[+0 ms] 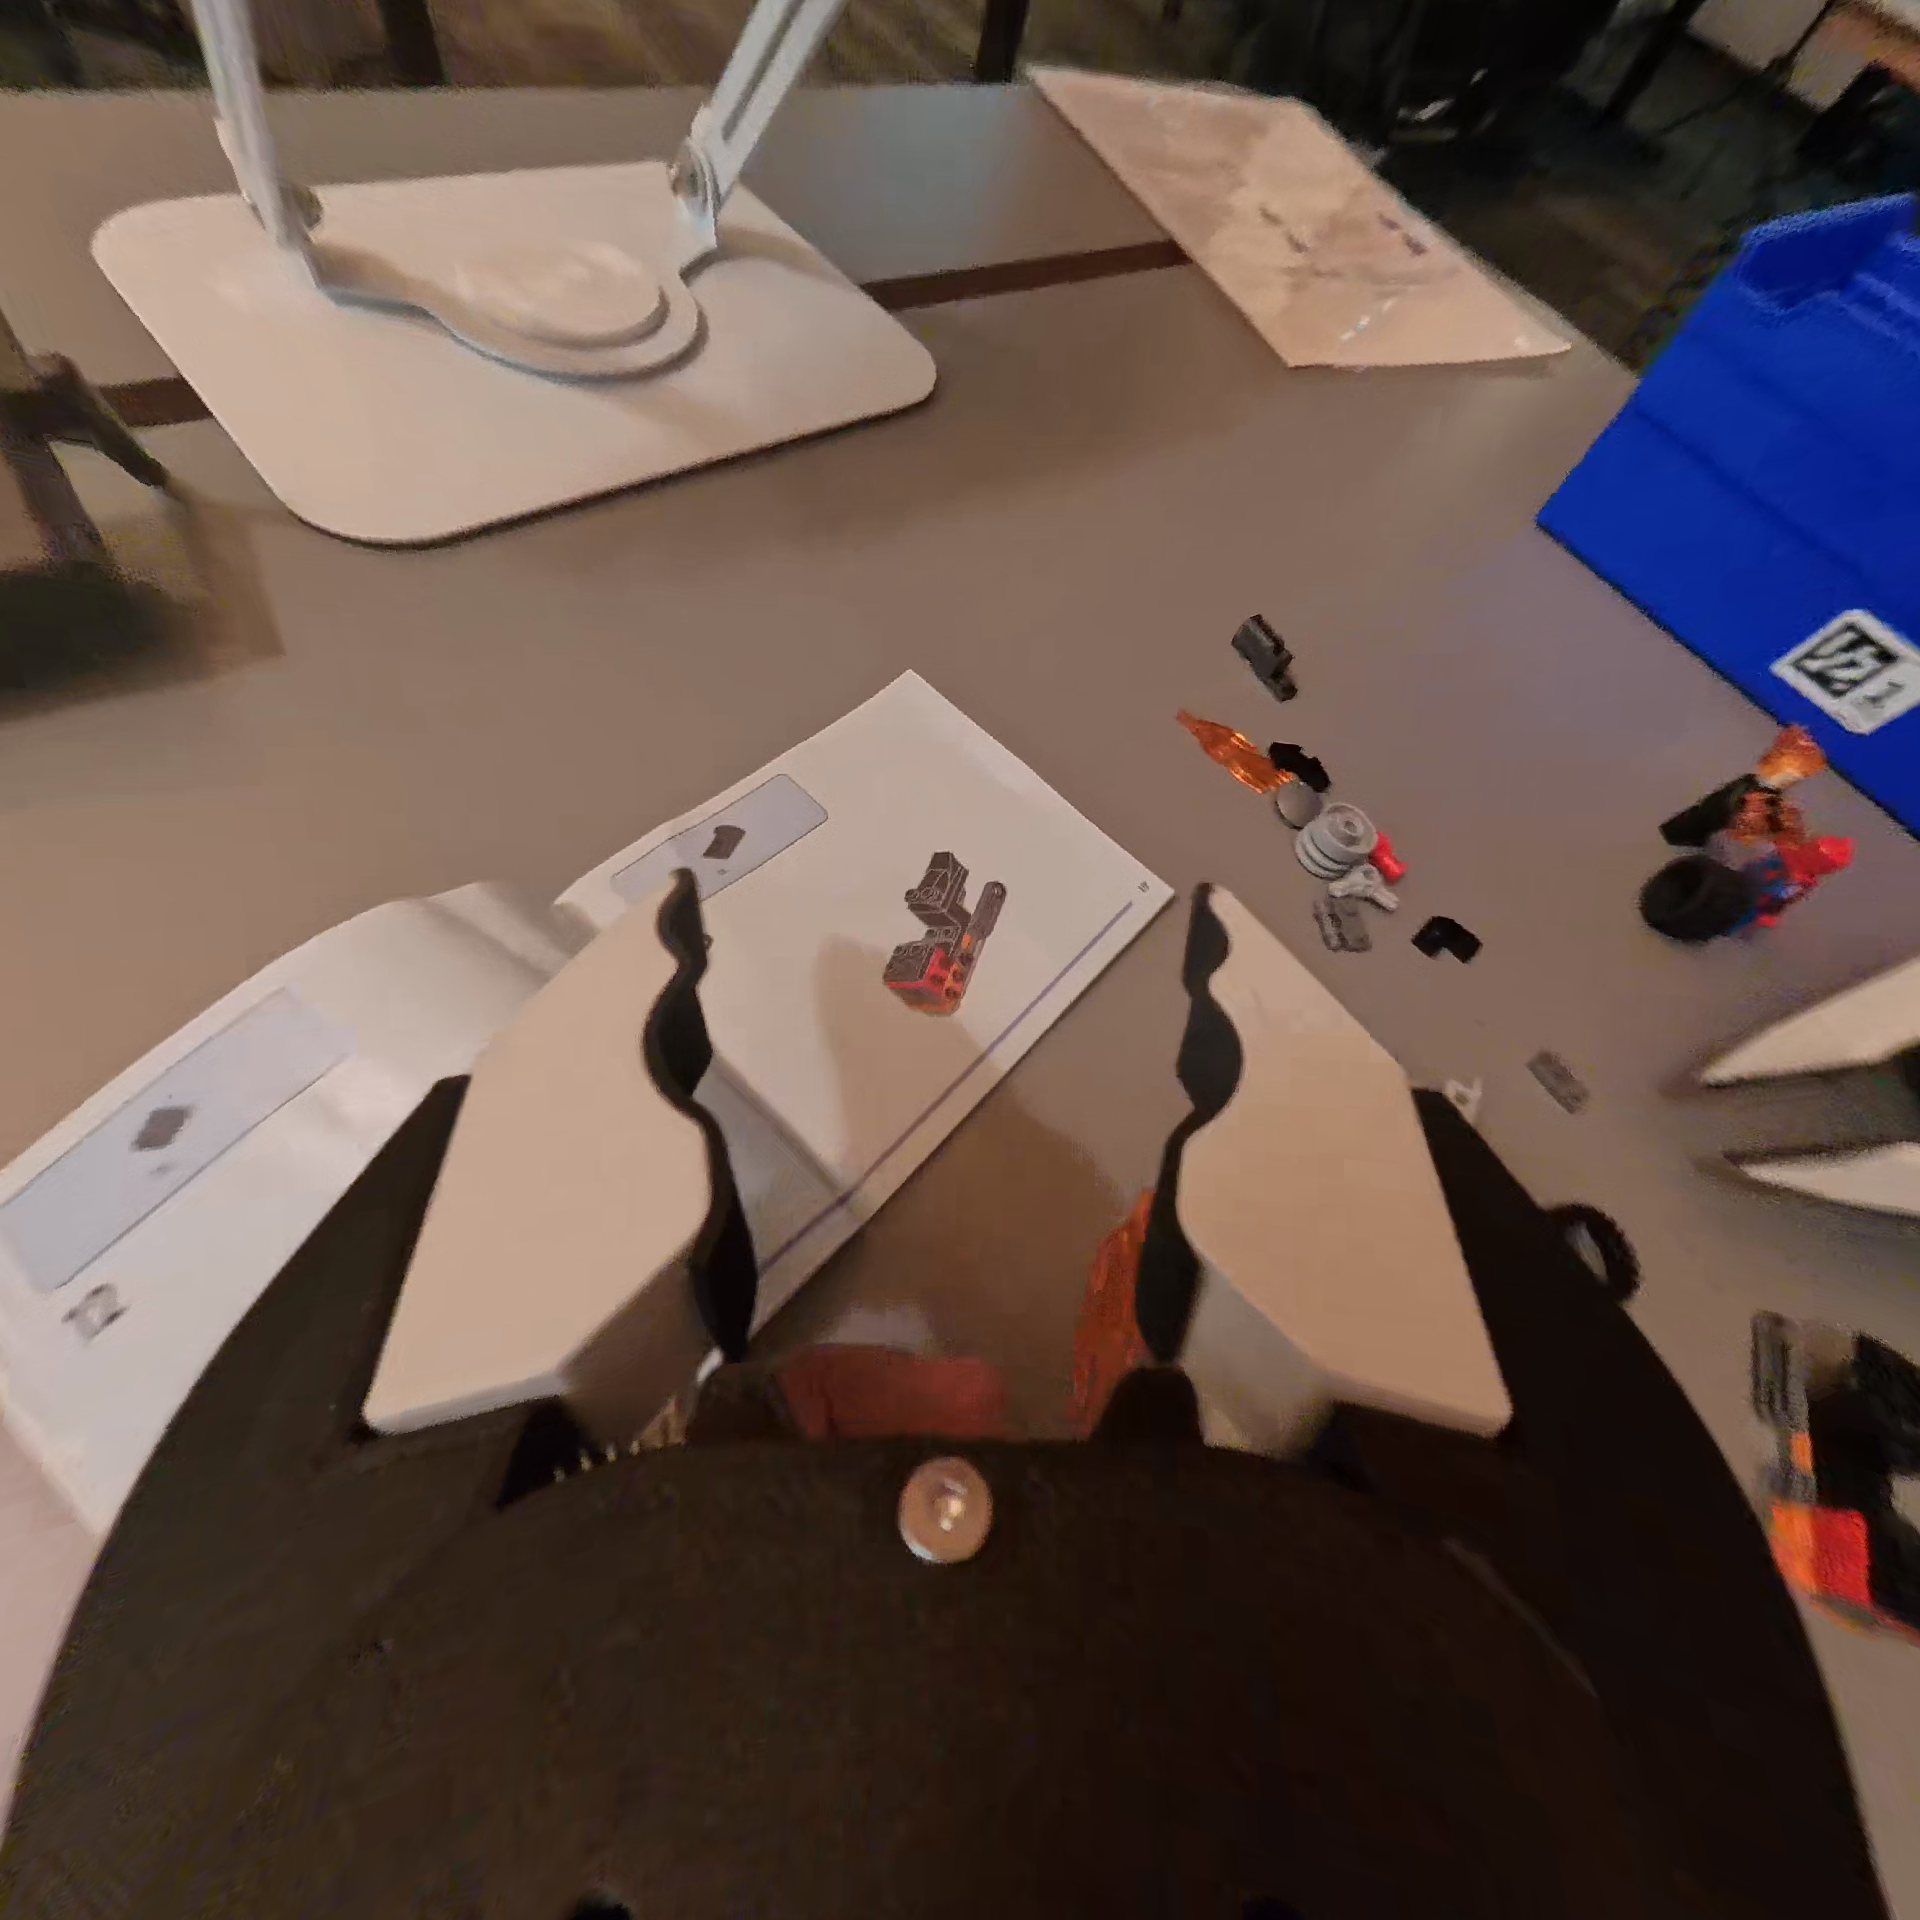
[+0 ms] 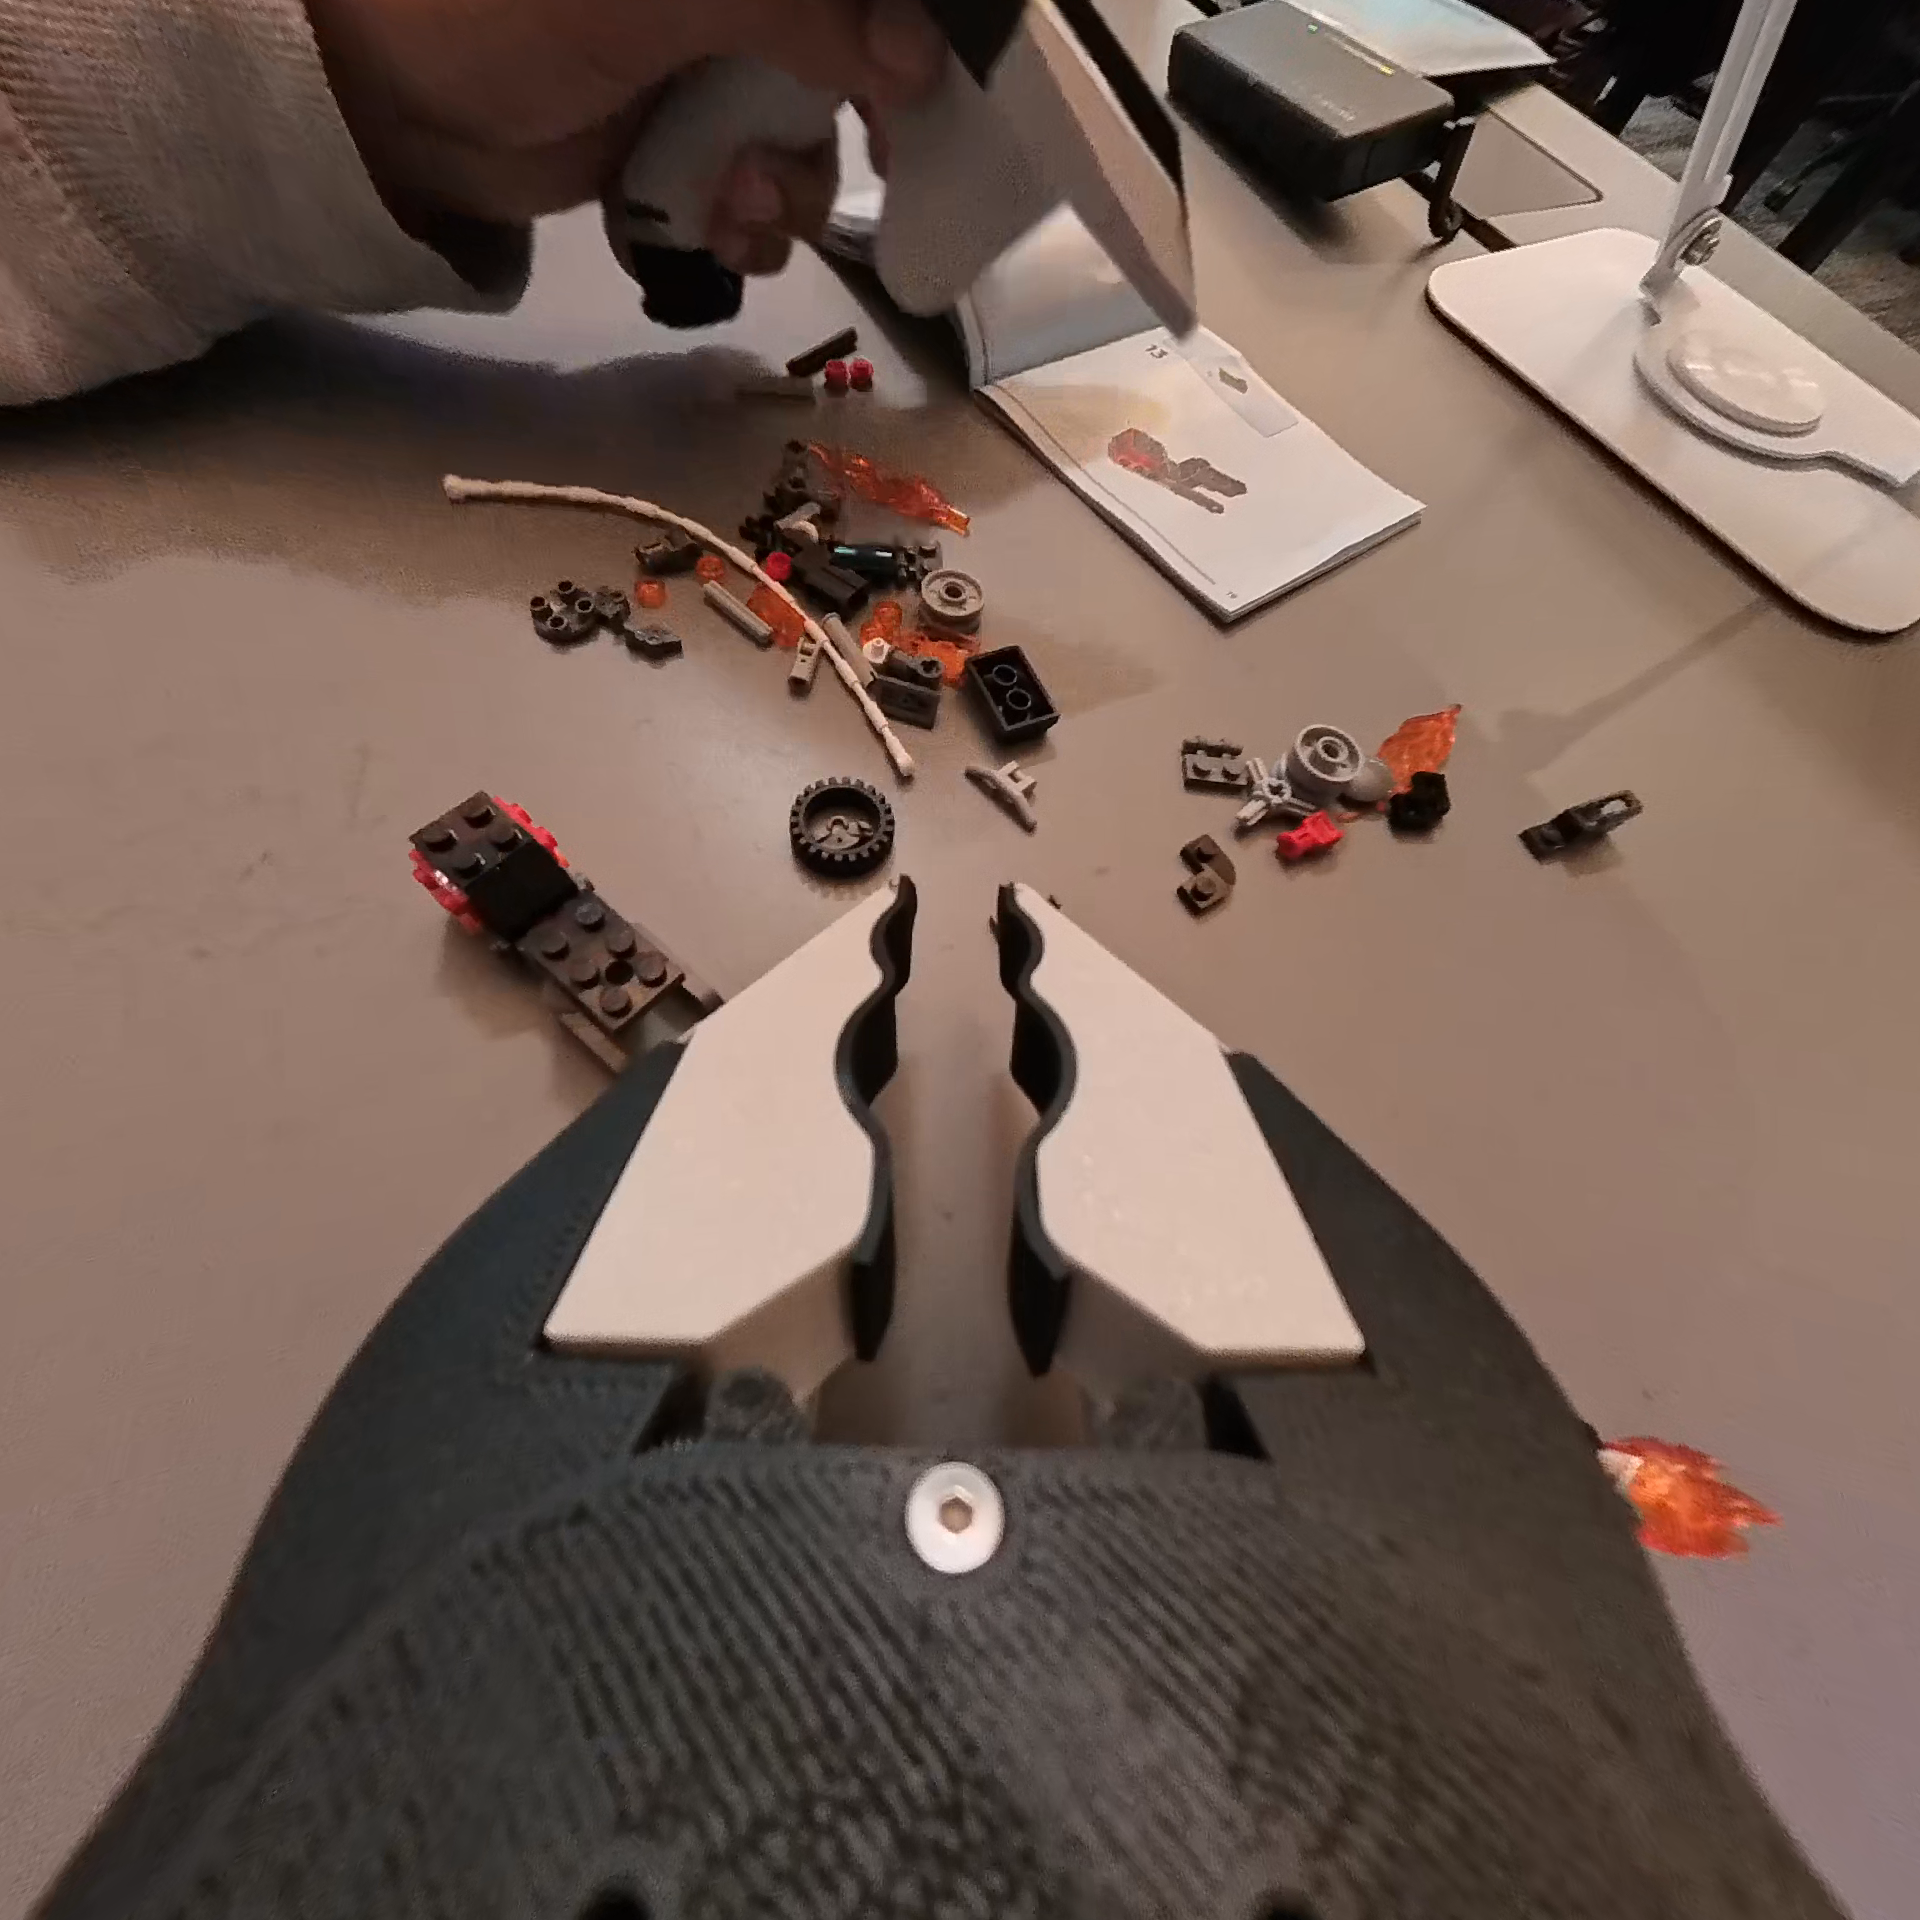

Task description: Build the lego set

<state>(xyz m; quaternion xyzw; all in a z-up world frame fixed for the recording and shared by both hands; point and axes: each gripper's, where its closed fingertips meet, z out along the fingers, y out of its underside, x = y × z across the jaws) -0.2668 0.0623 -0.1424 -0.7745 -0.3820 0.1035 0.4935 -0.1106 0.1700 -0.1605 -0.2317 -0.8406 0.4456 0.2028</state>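
The surface (image 2: pixel 312 644) is grey-brown and matt. The loose lego pieces (image 2: pixel 831 603) lie scattered at its middle, near an open instruction booklet (image 2: pixel 1226 488). A half-built black and red model (image 2: pixel 540 914) lies just left of the right gripper (image 2: pixel 956 899), whose fingers stand a little apart with nothing between them. The left gripper (image 1: pixel 940 904) hangs wide open above the booklet (image 1: pixel 935 831), also holding nothing. A white lamp base (image 1: pixel 499 364) stands further back, and a blue box (image 1: pixel 1766 468) is at the right. Behind the surface the room is dark and blurred.
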